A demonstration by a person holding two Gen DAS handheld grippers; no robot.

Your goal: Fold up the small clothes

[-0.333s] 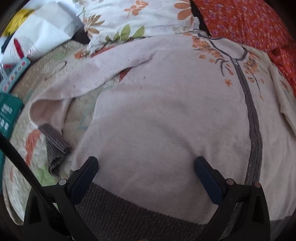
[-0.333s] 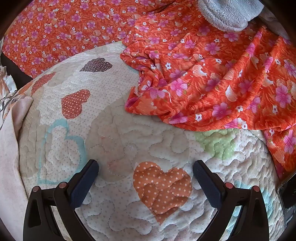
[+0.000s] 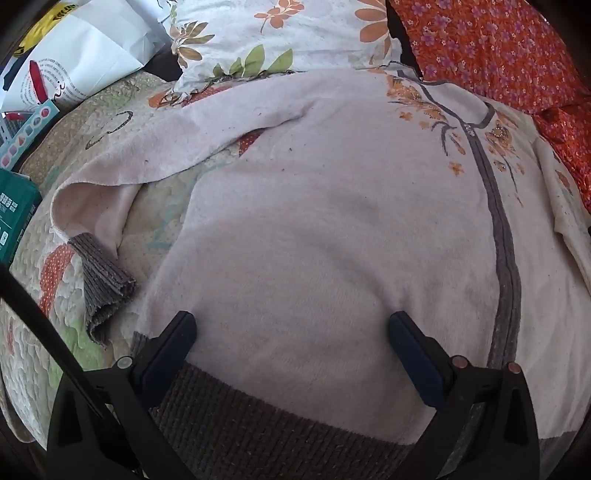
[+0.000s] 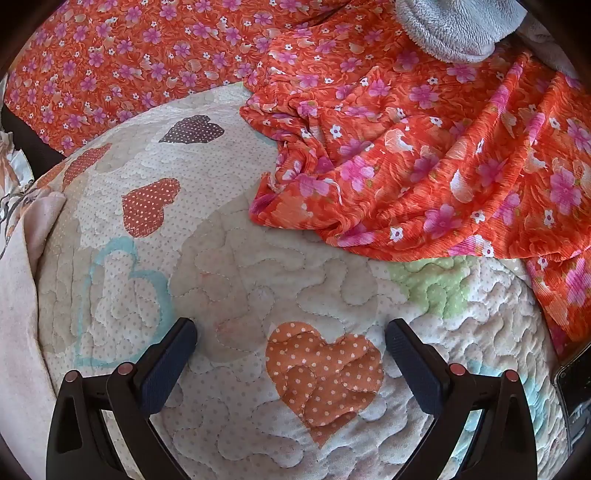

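1. The left gripper point(image 3: 291, 332) has its fingers spread wide and grips nothing; both dark pads hang over the lower body of the pale pink cardigan point(image 3: 332, 240), and whether they touch the knit cannot be told.
2. The cardigan lies flat, front up, on the quilted bedspread point(image 3: 33, 332), filling the centre of the left wrist view. Its grey zipper band point(image 3: 504, 236) runs from about 1 o'clock down to 4 o'clock, with orange flower embroidery point(image 3: 417, 98) beside the neck.
3. The grey ribbed hem point(image 3: 258, 413) lies at 6 o'clock, between the finger bases.
4. One sleeve point(image 3: 155, 147) stretches toward 10 o'clock, then folds back on itself, so its grey ribbed cuff point(image 3: 105, 284) rests on the quilt at 8 o'clock, just beside the body.
5. A floral pillow point(image 3: 280, 33) lies at 12 o'clock, touching the cardigan's shoulder; white paper bags point(image 3: 85, 48) sit at 11 o'clock, and a green box point(image 3: 14, 218) at 9 o'clock.
6. The right gripper point(image 4: 291, 332) is also spread wide and empty, above bare quilt, with an orange dotted heart patch point(image 4: 325, 373) between its fingers.
7. In the right wrist view the cardigan's edge point(image 4: 18, 314) shows at 9 o'clock, well apart from the fingers. A crumpled orange floral cloth point(image 4: 424, 166) lies from 12 to 3 o'clock, with a grey fleece item point(image 4: 454, 26) at 1 o'clock.
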